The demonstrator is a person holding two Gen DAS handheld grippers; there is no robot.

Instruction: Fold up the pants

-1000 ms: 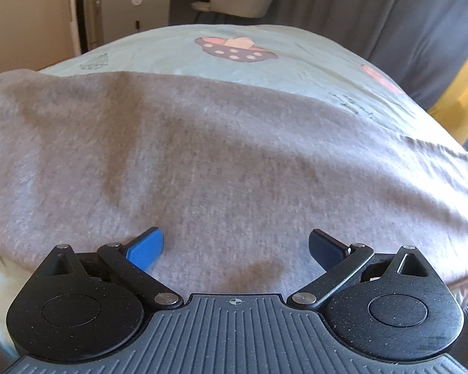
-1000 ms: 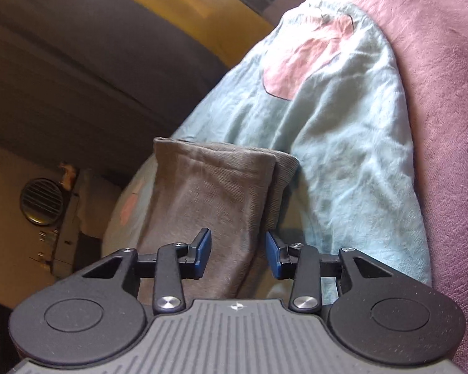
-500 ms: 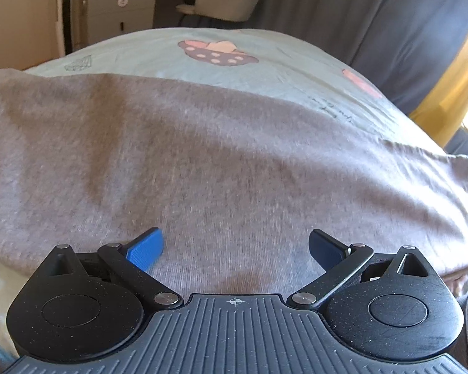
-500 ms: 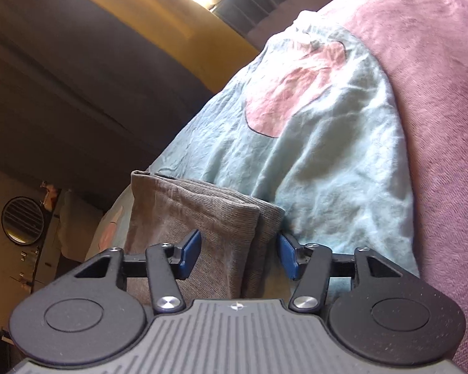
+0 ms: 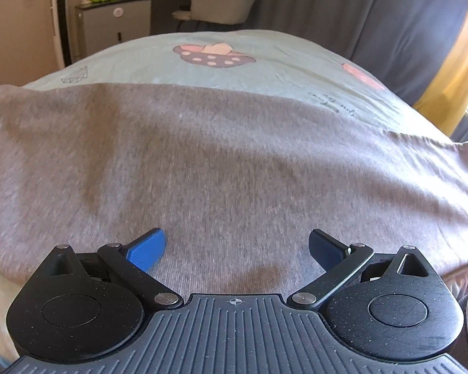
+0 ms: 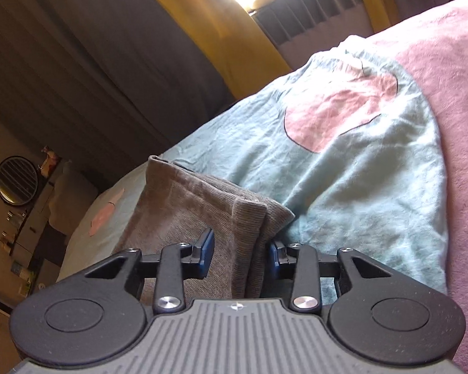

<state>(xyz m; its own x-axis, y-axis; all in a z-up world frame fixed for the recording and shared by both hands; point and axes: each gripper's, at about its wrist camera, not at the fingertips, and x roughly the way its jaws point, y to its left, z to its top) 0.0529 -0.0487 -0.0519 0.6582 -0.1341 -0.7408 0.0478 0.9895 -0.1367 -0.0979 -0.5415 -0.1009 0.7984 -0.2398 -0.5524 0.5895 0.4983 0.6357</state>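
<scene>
Grey pants (image 5: 221, 162) spread flat on the bed (image 5: 265, 59), filling mid-frame. Left tool (image 5: 236, 246) spread wide apart just above the cloth, gripping nothing. Right tool (image 6: 241, 251) closing round the folded cuff (image 6: 249, 230), lower centre.

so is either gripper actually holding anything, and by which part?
Left gripper: open over the grey pants, holding nothing. Right gripper: jaws closing around the pants' cuff end; firm pinch cannot be told yet.
</scene>
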